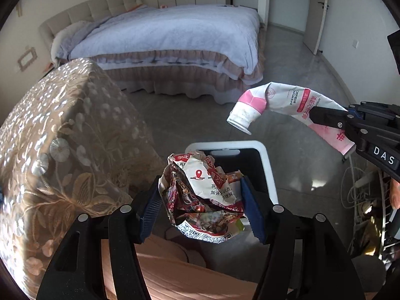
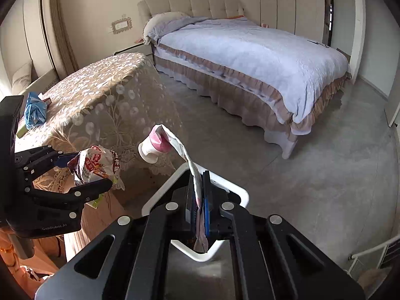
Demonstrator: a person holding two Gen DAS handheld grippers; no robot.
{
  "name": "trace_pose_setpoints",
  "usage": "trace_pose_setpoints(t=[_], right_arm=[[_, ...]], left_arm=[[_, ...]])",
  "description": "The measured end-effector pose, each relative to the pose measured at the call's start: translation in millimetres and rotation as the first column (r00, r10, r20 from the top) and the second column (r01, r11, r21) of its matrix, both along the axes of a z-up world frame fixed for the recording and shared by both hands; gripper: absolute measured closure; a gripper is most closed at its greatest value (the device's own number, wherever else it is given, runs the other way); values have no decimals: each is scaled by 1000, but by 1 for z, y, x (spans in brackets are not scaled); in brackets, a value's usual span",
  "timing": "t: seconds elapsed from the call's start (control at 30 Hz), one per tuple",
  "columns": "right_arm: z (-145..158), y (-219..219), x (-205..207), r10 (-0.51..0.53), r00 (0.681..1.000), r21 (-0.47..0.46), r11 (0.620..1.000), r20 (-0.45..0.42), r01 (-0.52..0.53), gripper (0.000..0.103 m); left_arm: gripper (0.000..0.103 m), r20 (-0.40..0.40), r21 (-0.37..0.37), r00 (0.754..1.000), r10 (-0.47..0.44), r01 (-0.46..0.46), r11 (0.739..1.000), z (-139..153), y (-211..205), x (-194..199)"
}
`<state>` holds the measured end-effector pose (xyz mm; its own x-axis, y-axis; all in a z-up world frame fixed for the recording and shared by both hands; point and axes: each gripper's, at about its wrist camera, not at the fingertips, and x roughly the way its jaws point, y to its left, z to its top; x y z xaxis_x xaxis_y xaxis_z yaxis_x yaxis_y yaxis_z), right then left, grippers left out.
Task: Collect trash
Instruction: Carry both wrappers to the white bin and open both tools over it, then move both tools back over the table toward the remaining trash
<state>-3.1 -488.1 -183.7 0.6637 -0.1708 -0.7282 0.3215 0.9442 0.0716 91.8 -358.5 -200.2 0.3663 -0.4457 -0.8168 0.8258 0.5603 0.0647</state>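
Pink-white tube (image 1: 287, 102), red-white wrapper (image 1: 202, 195), floral beige tablecloth (image 1: 62, 137), white bin (image 1: 267, 160).

The draped table (image 2: 100, 95) is crowding the bin (image 2: 240, 195) at nine o'clock; bare floor (image 2: 275, 200) is lying open toward three o'clock.

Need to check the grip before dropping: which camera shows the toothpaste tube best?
Left wrist view: the whole bent toothpaste tube shows side-on, cap to tail, pinched by the right gripper. Right wrist view shows it edge-on and foreshortened.
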Motion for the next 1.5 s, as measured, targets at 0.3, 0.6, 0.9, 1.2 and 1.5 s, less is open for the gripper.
trace_pose_setpoints(t=[0.3,0.6,0.9,1.2,1.5], right_arm=[[-71,-18,18,-1,980,38,999,-197,8,97],[-112,-17,22,77,942,-122,985,-326,-122,4],[-110,-10,30,100,943,-185,969,-318,-165,4],[-76,1,34,114,967,-207,965,-229,-163,4],[-20,32,35,157,985,-249,953,-70,-170,4]], left_arm=[[40,-120,125,991,-59,74,989,-58,-39,19],[5,-186,267,976,-111,159,950,-106,-57,23],[5,-161,256,978,-134,173,951,-99,-57,19],[5,-74,187,992,-102,115,976,-57,-30,16],[5,94,76,996,0,-7,997,9,14,15]])
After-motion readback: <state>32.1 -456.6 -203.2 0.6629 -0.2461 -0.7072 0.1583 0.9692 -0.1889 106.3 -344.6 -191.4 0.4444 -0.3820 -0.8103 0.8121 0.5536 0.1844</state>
